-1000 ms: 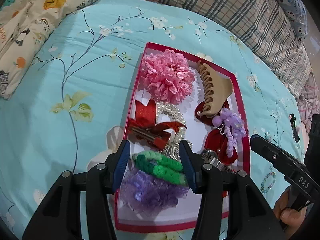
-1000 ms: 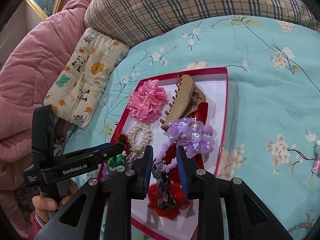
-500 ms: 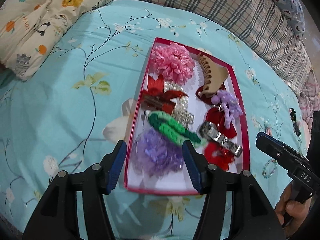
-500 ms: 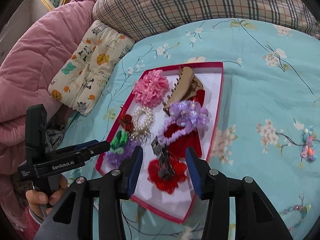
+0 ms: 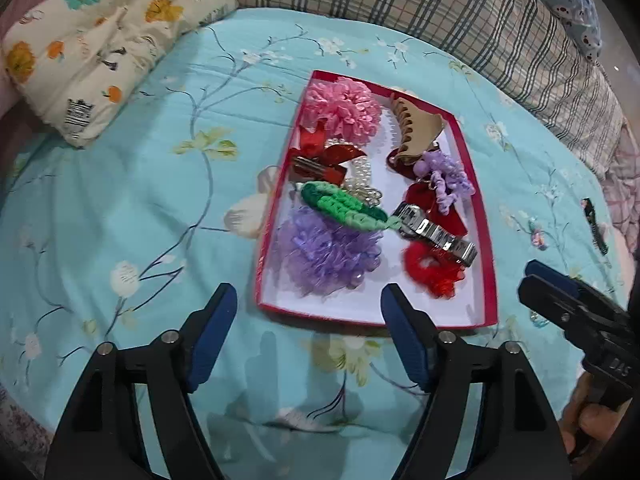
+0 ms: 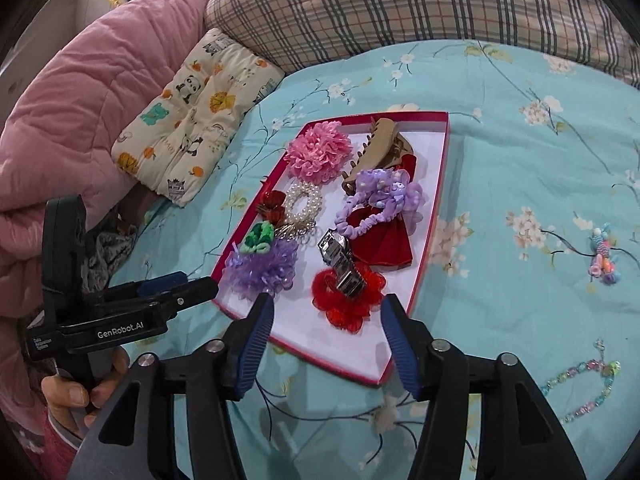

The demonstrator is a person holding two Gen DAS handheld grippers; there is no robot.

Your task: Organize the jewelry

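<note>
A red-rimmed tray point(image 5: 490, 248) point(image 6: 434, 184) with a white floor lies on the blue floral bedspread. It holds a pink scrunchie point(image 5: 344, 110), a beige claw clip point(image 5: 416, 130), a green scrunchie point(image 5: 344, 206), a purple scrunchie point(image 5: 324, 254), a silver watch point(image 5: 436, 228) point(image 6: 342, 264), a red scrunchie point(image 6: 346, 300) and more. My left gripper point(image 5: 308, 338) is open and empty, just short of the tray's near edge. My right gripper point(image 6: 326, 342) is open and empty over the tray's near edge.
A beaded bracelet point(image 6: 580, 384) and a colourful bead charm point(image 6: 602, 258) lie on the bedspread right of the tray. A dark hair clip point(image 5: 596, 226) lies at far right. A cartoon cushion point(image 6: 188, 120), a plaid pillow point(image 6: 400, 4) and a pink quilt point(image 6: 72, 120) border the bed.
Both grippers have pulled back from the tray and opened wider. The right one let go of the purple scrunchie, which now lies in the tray.
</note>
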